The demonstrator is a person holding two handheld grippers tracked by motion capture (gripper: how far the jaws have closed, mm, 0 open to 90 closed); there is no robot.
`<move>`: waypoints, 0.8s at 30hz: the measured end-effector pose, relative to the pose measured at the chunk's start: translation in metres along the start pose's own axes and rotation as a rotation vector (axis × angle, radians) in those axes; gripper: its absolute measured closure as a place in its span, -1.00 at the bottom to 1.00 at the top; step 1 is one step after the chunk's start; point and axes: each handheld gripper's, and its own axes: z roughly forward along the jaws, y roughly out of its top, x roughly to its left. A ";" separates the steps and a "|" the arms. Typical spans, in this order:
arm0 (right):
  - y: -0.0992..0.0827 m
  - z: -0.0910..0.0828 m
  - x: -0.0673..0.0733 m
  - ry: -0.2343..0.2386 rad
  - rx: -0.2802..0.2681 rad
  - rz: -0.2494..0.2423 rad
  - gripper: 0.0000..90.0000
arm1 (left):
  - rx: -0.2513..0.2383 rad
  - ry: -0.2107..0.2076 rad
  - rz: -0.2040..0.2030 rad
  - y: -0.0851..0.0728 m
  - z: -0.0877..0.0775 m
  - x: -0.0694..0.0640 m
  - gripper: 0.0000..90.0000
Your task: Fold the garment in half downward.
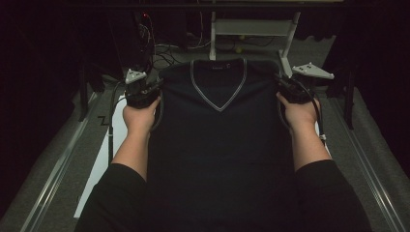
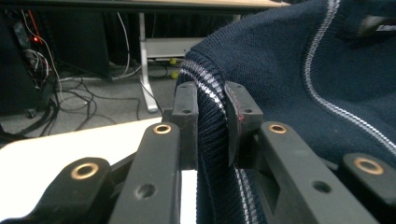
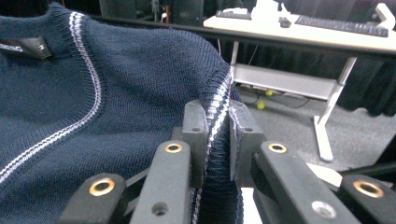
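Note:
A navy knit V-neck vest (image 1: 220, 135) with grey-white trim hangs spread between my two hands in the high view. My left gripper (image 1: 153, 90) is shut on the vest's left armhole edge. In the left gripper view the striped rib (image 2: 211, 100) runs pinched between the two black jaws of the left gripper (image 2: 212, 95). My right gripper (image 1: 284, 86) is shut on the right armhole edge. The right gripper view has the striped rib (image 3: 217, 109) clamped between the jaws of the right gripper (image 3: 218, 116). The neck label (image 3: 25, 47) lies at the collar.
A white table top (image 1: 104, 159) lies under the vest, with metal rails (image 1: 58, 166) along both sides. Beyond it stand a desk frame (image 1: 251, 29) and tangled cables (image 1: 159, 50) on grey carpet. A desk with keyboards (image 3: 327, 28) sits farther back.

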 end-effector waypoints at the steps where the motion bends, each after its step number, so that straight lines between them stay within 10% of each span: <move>1: 0.004 -0.001 0.000 -0.001 -0.006 -0.004 0.77 | -0.005 0.002 0.002 0.004 0.000 0.000 0.63; 11: 0.039 -0.011 -0.007 -0.006 -0.075 -0.014 0.77 | -0.072 0.010 0.043 0.044 -0.003 -0.007 0.63; 24: -0.007 -0.015 -0.004 0.046 -0.002 -0.021 0.77 | 0.021 -0.043 0.015 -0.005 -0.005 -0.008 0.62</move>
